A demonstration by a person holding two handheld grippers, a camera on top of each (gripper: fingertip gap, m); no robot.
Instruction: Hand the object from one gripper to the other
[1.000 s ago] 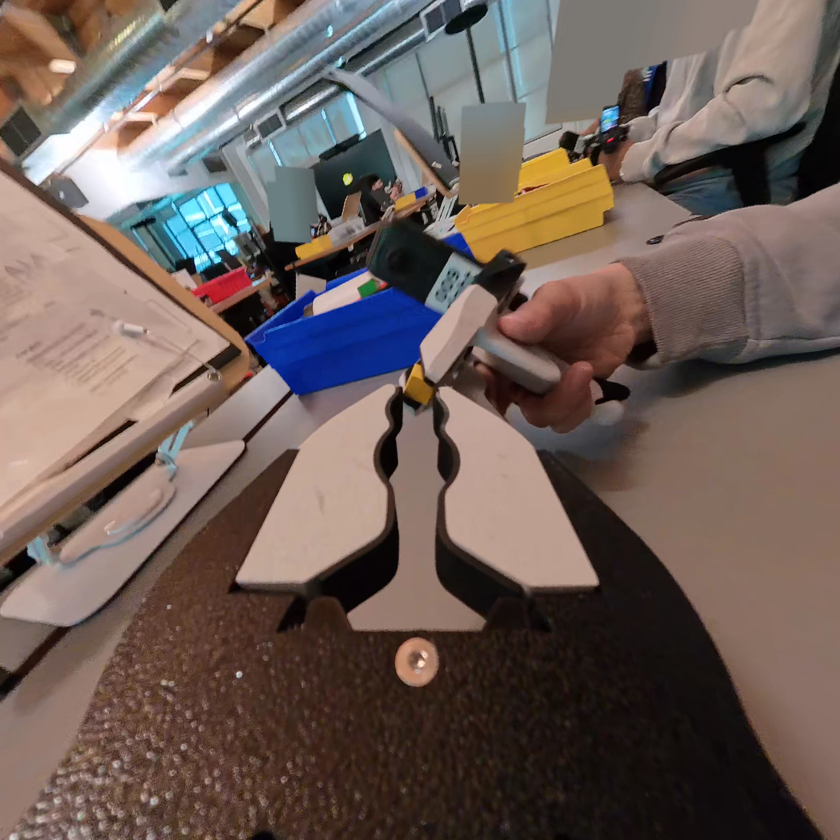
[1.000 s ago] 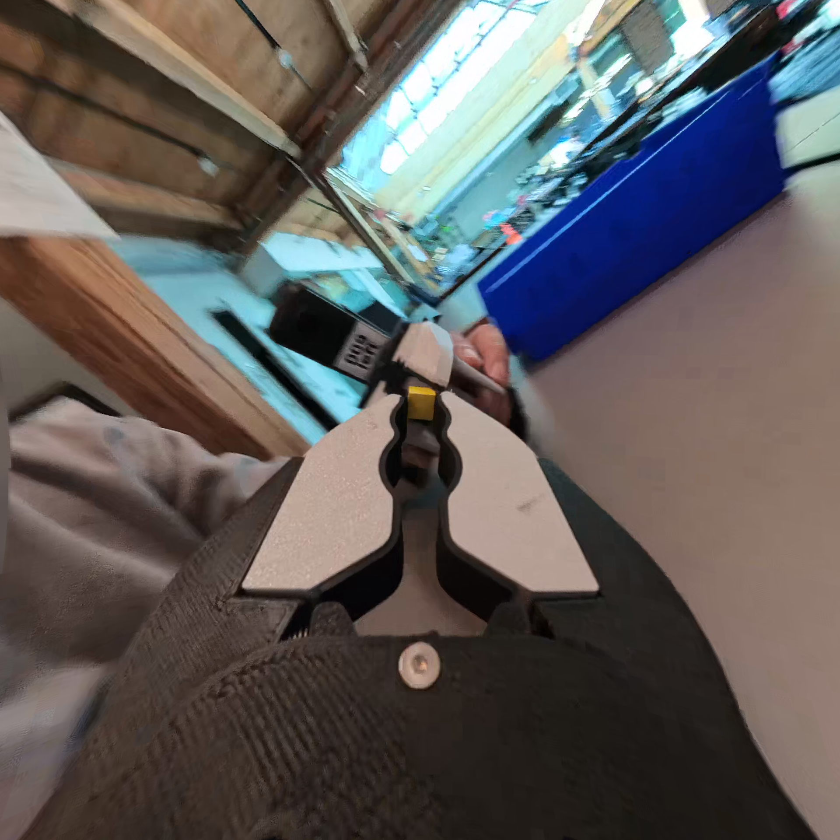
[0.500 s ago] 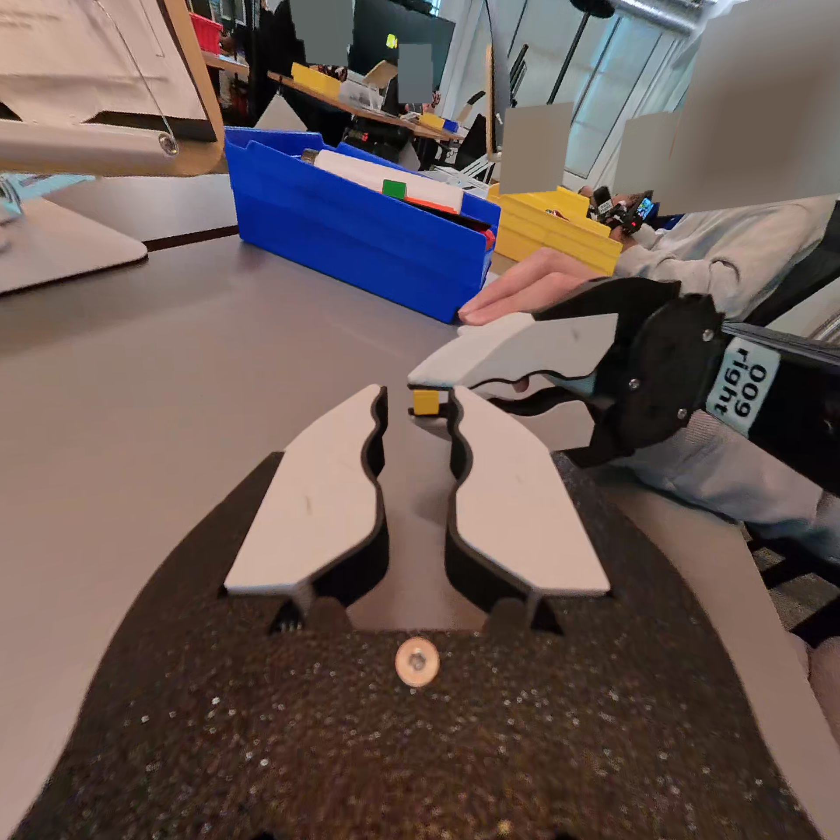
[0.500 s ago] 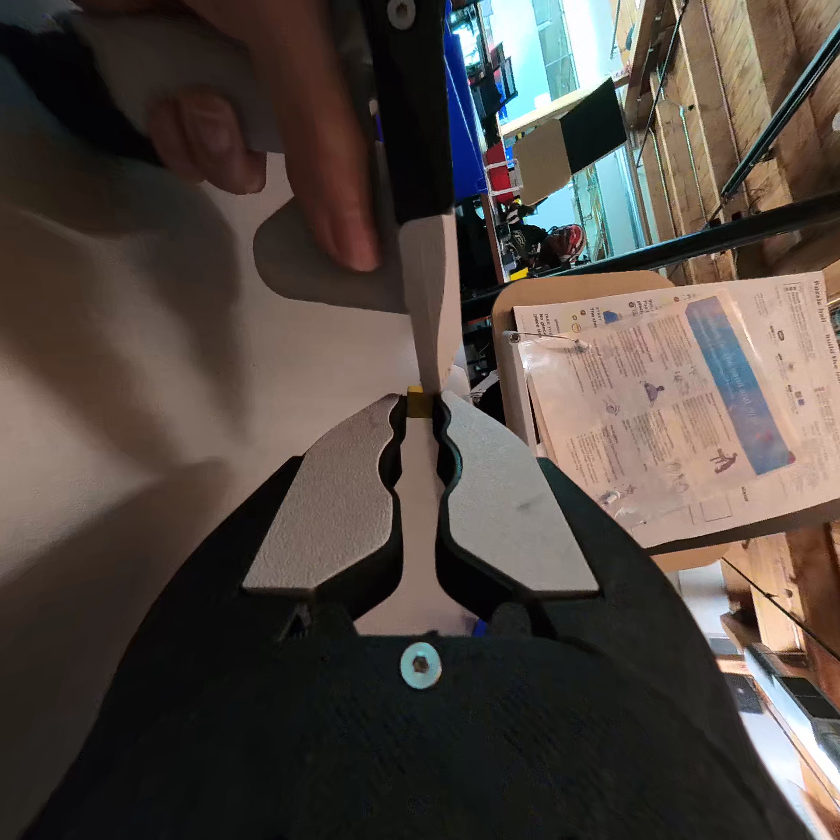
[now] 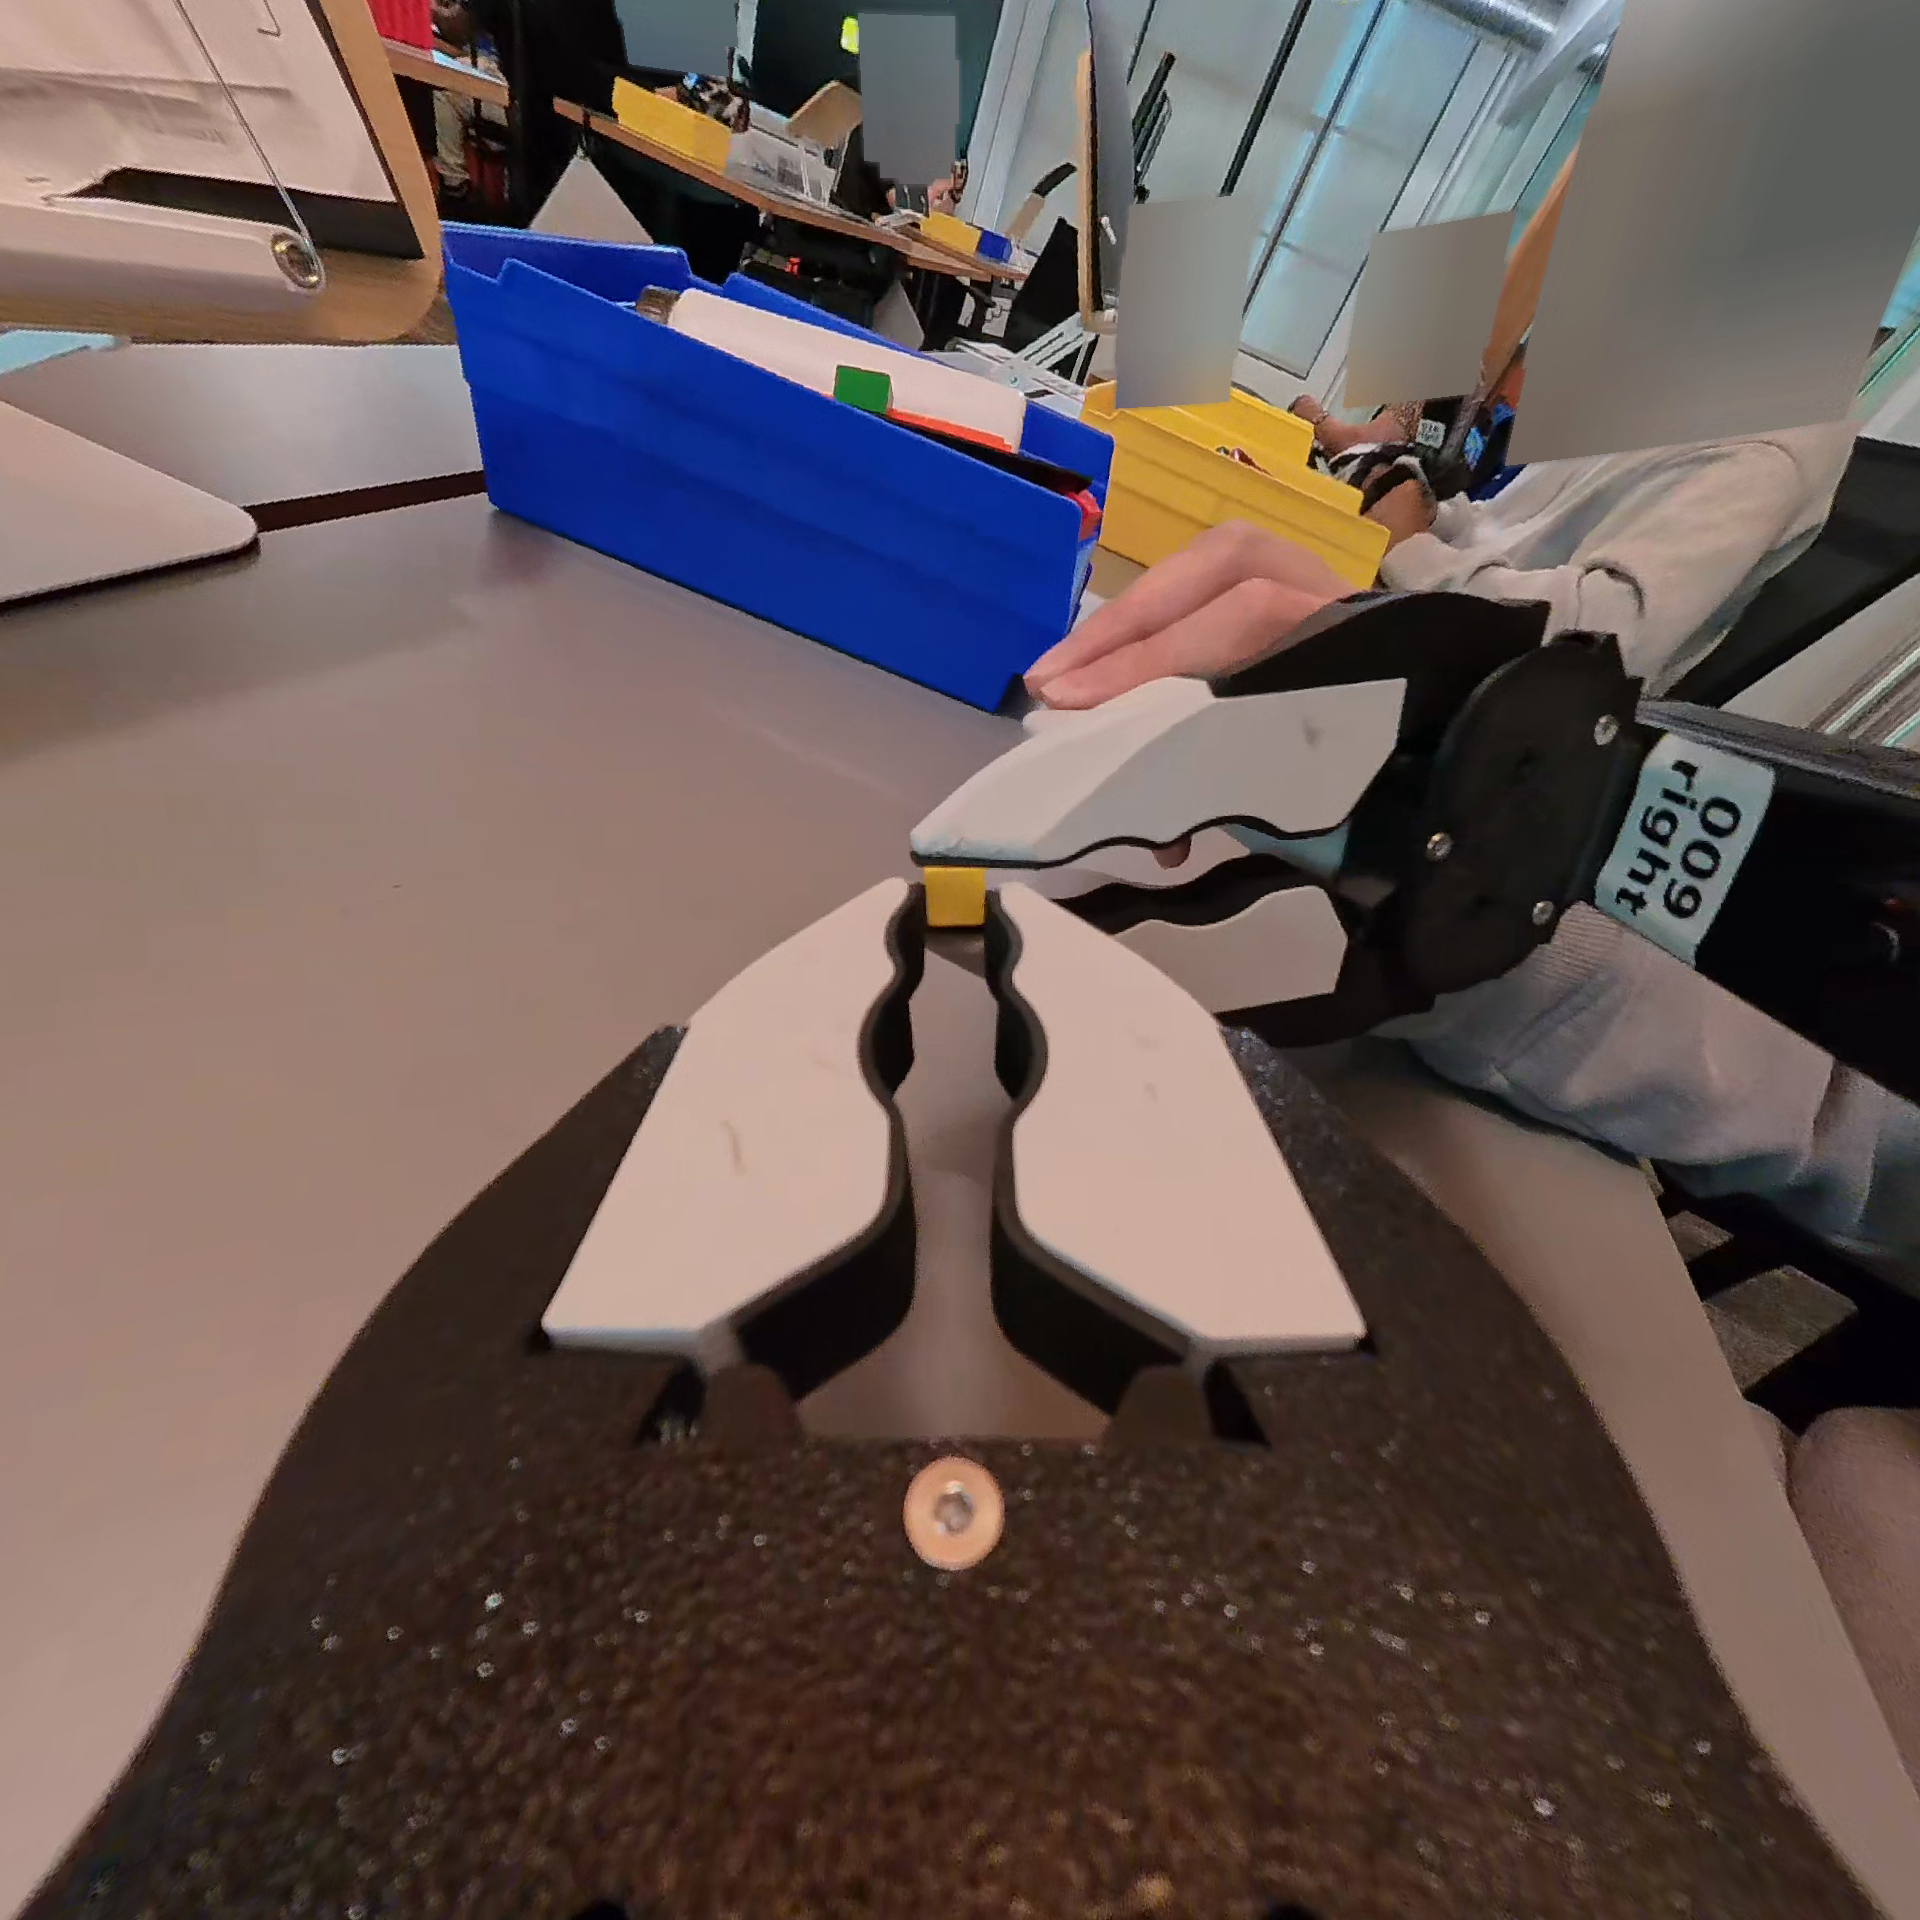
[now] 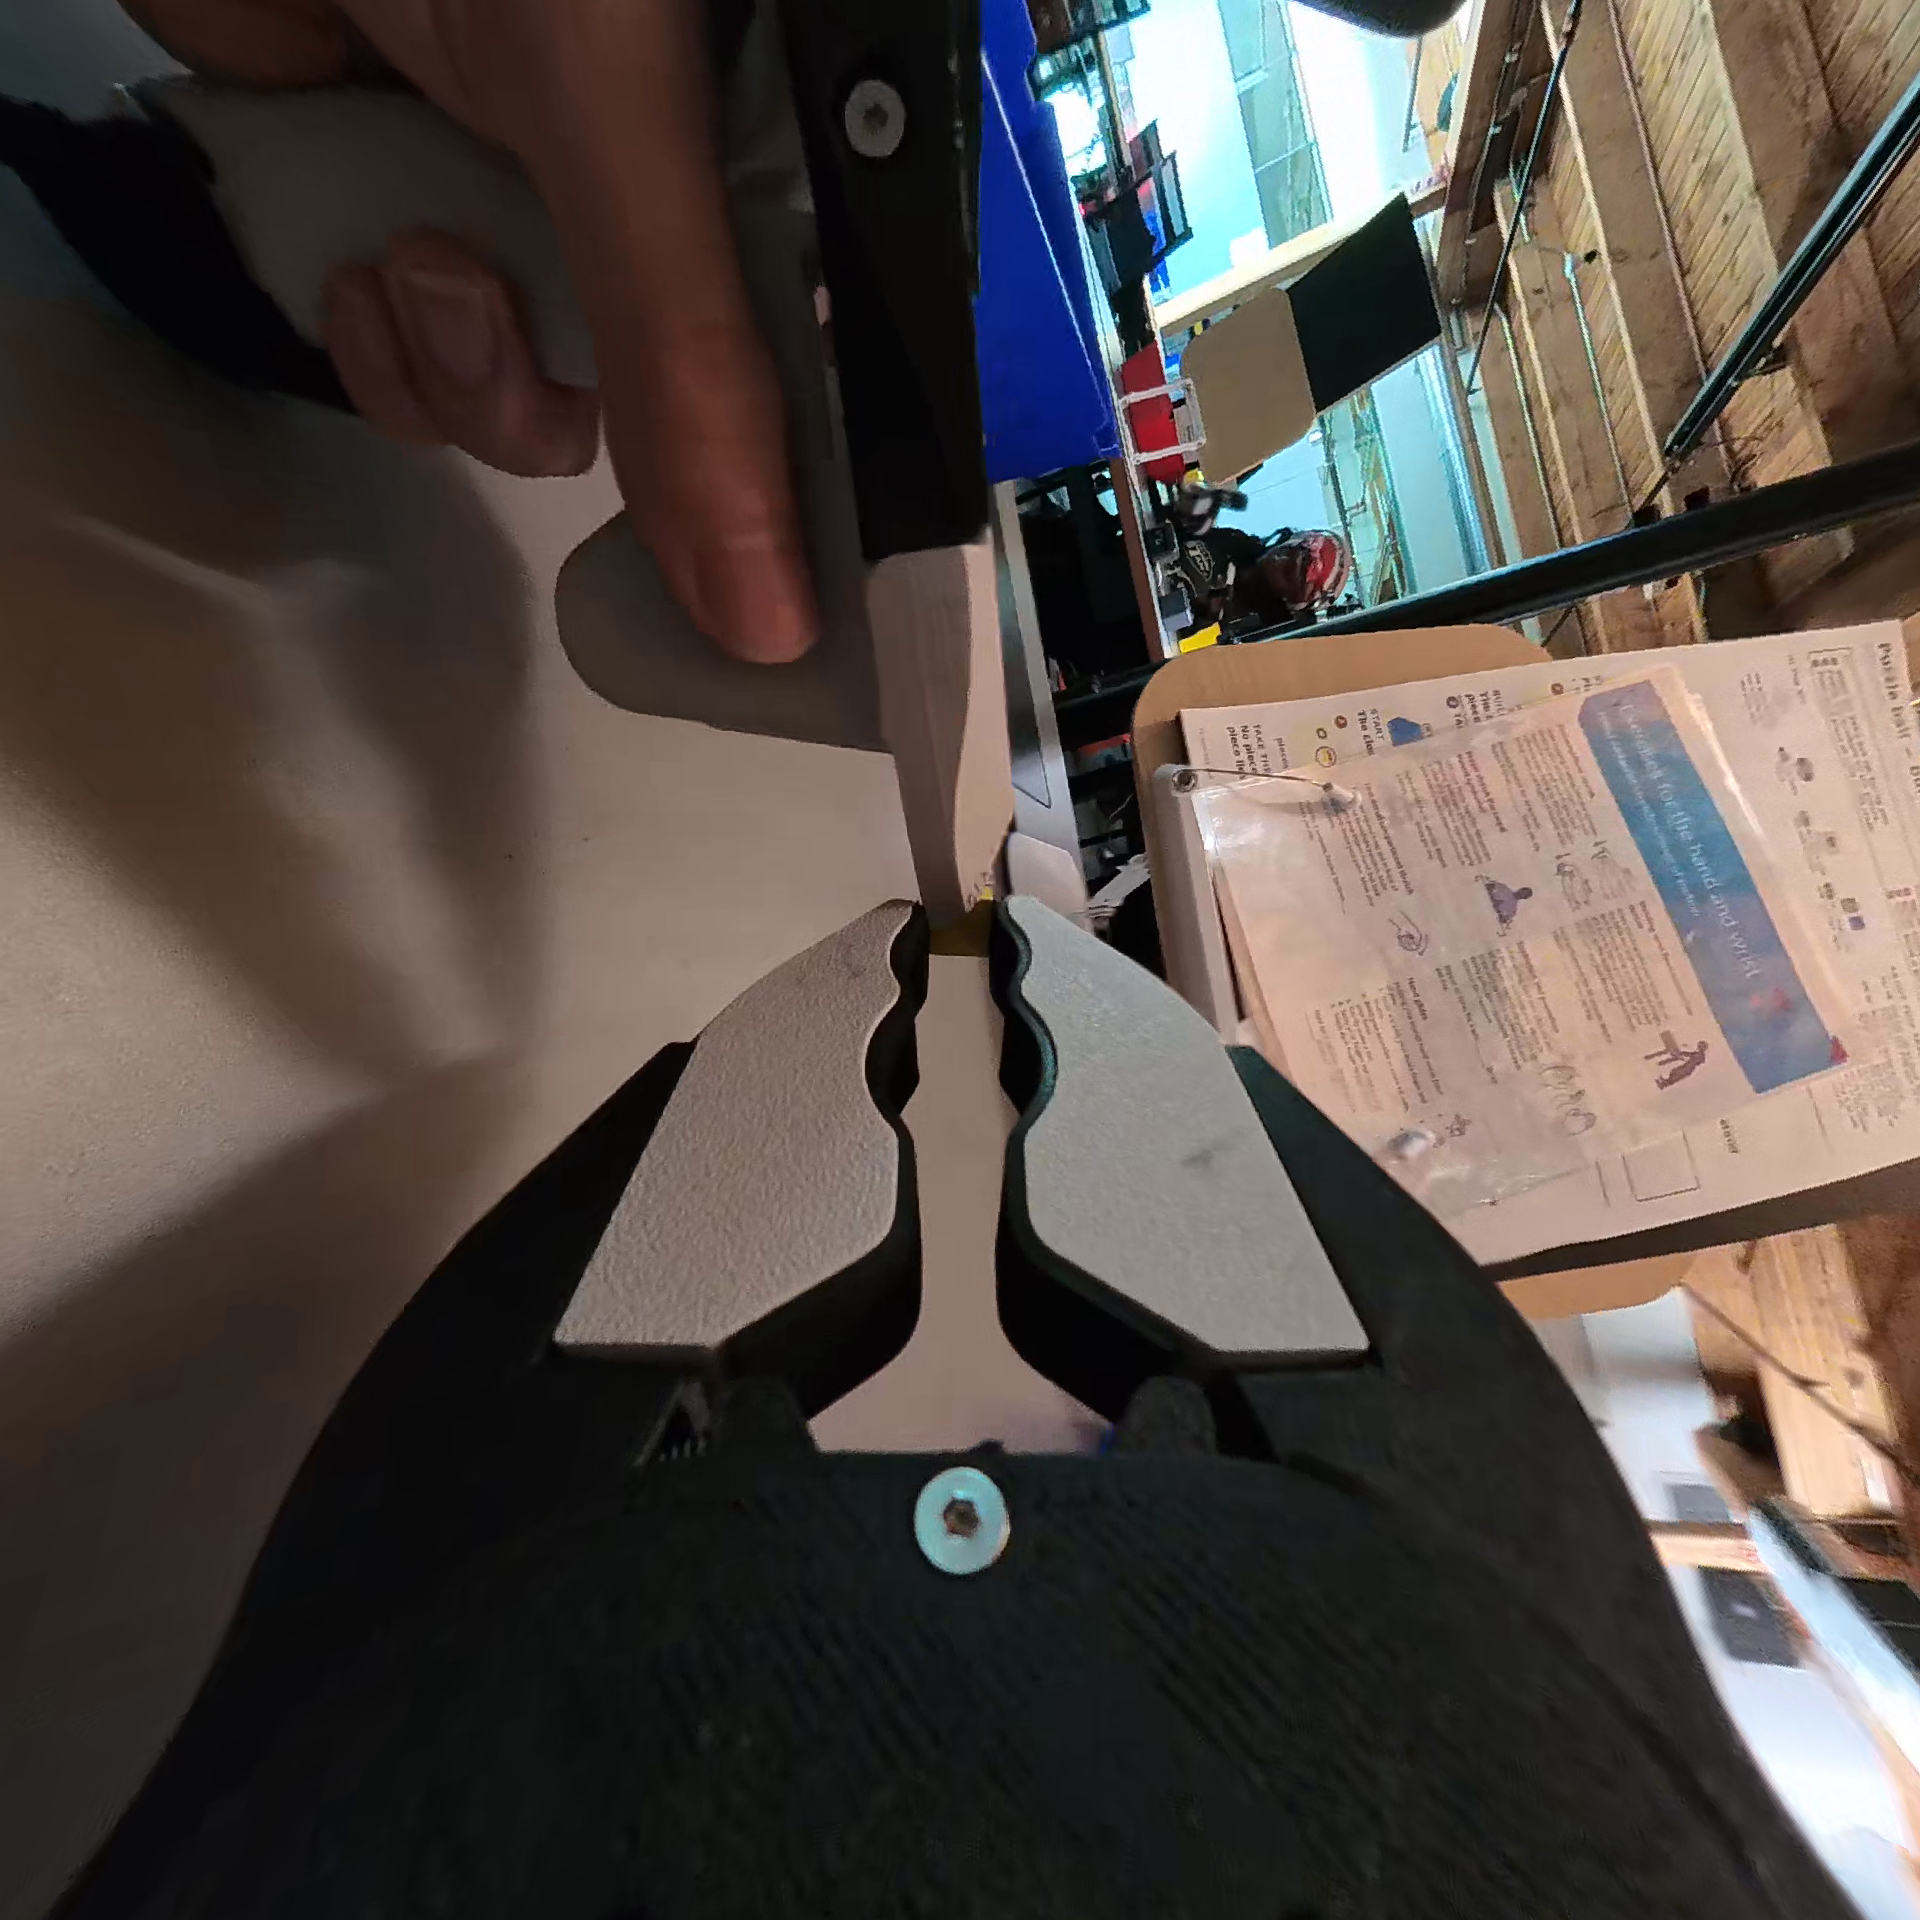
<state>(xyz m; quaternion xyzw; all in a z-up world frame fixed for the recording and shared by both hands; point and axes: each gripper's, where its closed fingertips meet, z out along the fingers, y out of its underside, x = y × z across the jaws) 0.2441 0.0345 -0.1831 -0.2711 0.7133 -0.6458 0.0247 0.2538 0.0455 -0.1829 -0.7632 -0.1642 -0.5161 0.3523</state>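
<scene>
The small yellow block (image 5: 954, 896) sits at the fingertips of the left tool (image 5: 954, 906), whose two fingers are narrowed onto its sides. The right tool (image 5: 961, 883) comes in from the right and also pinches it, one finger above and one below. In the right wrist view the block (image 6: 958, 938) is a dim sliver, mostly hidden by the left tool's finger (image 6: 951, 727). Behind the block on the grey bench (image 5: 416, 790) stand a blue bin (image 5: 769, 488) and, further right, a yellow bin (image 5: 1226, 473).

Small yellow block (image 5: 954, 898) pinched between both tongs' tips, above the table
</scene>
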